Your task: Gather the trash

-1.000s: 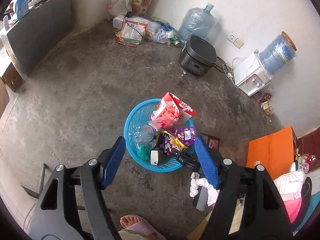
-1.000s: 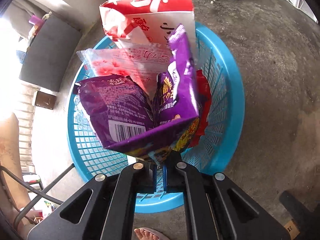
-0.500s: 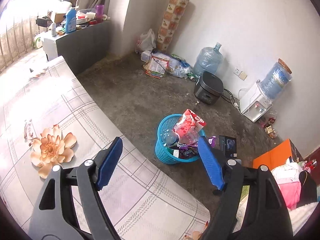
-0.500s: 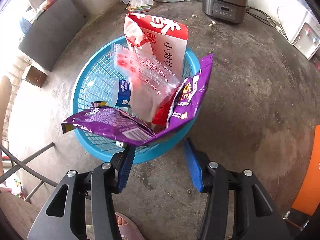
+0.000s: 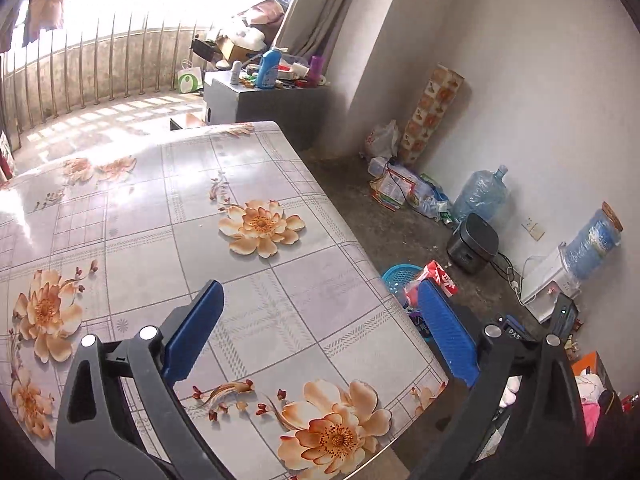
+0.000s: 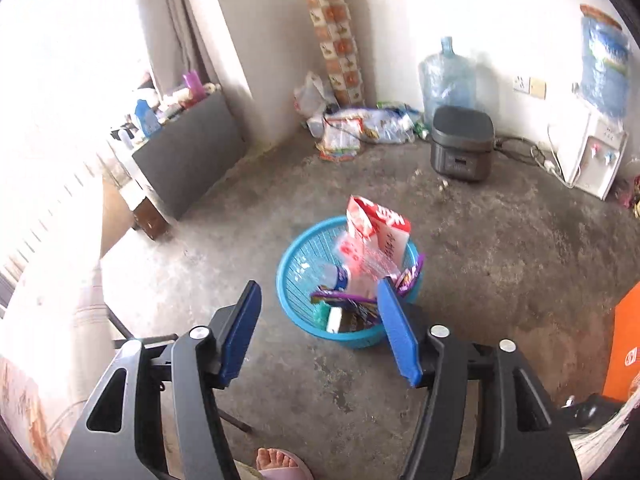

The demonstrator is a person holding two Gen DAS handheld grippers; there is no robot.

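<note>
A blue mesh basket [image 6: 298, 264] stands on the concrete floor, filled with a red and white carton [image 6: 382, 226], a clear pink wrapper [image 6: 360, 260], a purple snack bag [image 6: 346, 300] and a plastic bottle [image 6: 334, 274]. My right gripper [image 6: 320, 328] is open and empty, raised above and in front of the basket. My left gripper [image 5: 320, 328] is open and empty over the floral table [image 5: 168, 208]. In the left wrist view the basket [image 5: 400, 274] peeks past the table's right edge.
A rice cooker [image 6: 462, 142], water jugs [image 6: 448, 76], a water dispenser [image 6: 596, 156] and a pile of bags [image 6: 360, 124] line the far wall. A grey cabinet [image 6: 188, 144] stands at the left. An orange box [image 6: 624, 344] is at the right. A sandalled foot [image 6: 280, 460] is below my right gripper.
My right gripper has let go of the purple snack bag into the basket, opened and pulled up and back. My left gripper has risen from the basket to above the table.
</note>
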